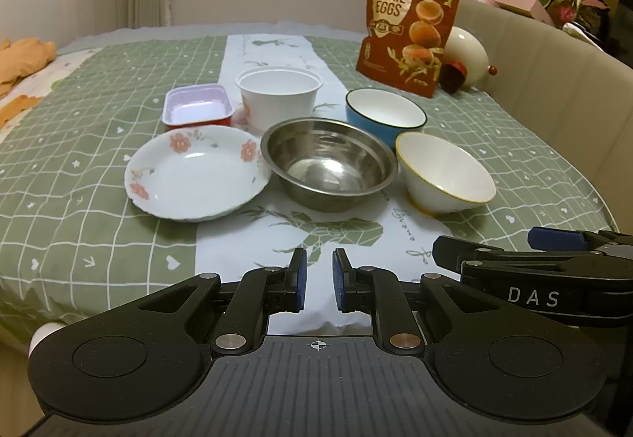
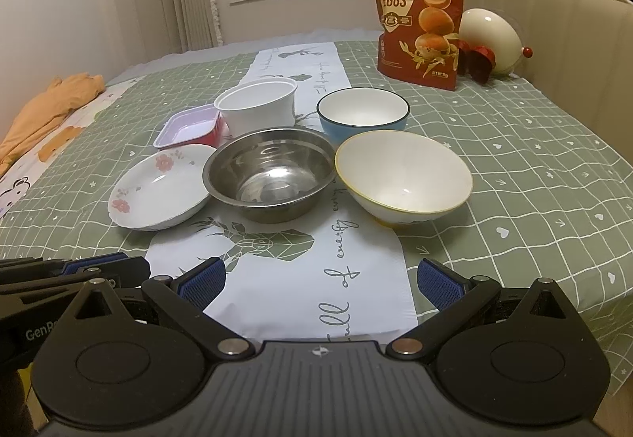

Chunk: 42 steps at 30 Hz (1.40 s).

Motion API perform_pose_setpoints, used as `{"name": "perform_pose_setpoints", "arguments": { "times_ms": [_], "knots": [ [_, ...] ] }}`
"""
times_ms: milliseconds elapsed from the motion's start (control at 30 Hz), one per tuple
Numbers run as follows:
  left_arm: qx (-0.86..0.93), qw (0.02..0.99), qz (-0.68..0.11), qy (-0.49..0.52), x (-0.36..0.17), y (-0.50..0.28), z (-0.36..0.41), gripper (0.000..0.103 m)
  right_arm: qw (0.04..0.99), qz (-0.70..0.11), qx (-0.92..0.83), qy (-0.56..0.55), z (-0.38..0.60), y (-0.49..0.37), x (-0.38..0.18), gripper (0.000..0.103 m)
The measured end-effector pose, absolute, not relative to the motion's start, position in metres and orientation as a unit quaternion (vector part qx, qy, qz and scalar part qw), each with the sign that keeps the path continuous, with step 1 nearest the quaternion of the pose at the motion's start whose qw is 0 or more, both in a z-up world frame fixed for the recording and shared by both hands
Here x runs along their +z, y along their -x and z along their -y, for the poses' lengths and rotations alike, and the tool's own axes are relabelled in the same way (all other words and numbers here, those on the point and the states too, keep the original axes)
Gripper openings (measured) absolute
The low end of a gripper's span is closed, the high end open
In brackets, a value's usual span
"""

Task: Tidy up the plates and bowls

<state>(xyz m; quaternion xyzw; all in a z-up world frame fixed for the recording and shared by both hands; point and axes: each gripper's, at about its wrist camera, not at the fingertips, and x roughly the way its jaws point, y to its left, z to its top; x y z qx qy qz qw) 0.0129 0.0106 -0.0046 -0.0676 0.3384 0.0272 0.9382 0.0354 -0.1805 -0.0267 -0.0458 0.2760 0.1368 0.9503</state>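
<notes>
Both grippers are hovering low at the near edge of the desk (image 1: 99, 199), side by side, neither touching any dish. The left gripper (image 1: 318, 280) is holding its jaws a narrow gap apart, empty; the right gripper (image 2: 320, 284) is holding its jaws wide apart, also empty, which probably suits a thick bowl rim. Straight ahead of both sets of jaws, the dishes are sitting in two loose rows on the green checked cloth. Front row: a flowered plate (image 1: 196, 176) ahead and left of the left jaws, a steel bowl (image 1: 330, 164) dead ahead and just beside the plate, and a yellow-rimmed white bowl (image 2: 403, 178) ahead and right, tilting on its small foot. Behind them: a small red-and-lilac tray (image 1: 198, 110), a white plastic tub (image 1: 279, 97) and a blue bowl (image 1: 383, 112). Well beyond, a quail-egg bag (image 1: 407, 25) is standing upright, not part of the job. Nothing is nested yet; sorting appears to be at its start. Judging by the spread, the yellow-rimmed bowl is lying nearest the open right jaws and looks like the likely first pick; its tilt could make it rock when gripped.
</notes>
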Motion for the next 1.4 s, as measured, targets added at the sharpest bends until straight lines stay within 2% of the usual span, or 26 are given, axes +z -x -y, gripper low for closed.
{"name": "perform_pose_setpoints", "arguments": {
  "times_ms": [1033, 1400],
  "knots": [
    [0.028, 0.937, -0.342, 0.073, -0.003, -0.02, -0.013, 0.017, 0.95, -0.275, 0.139, 0.046, 0.179, -0.039, -0.021, 0.103],
    [-0.037, 0.927, -0.343, 0.148, -0.021, -0.06, -0.039, 0.017, 0.95, -0.271, 0.158, 0.005, 0.189, -0.069, -0.029, 0.103]
  ]
}}
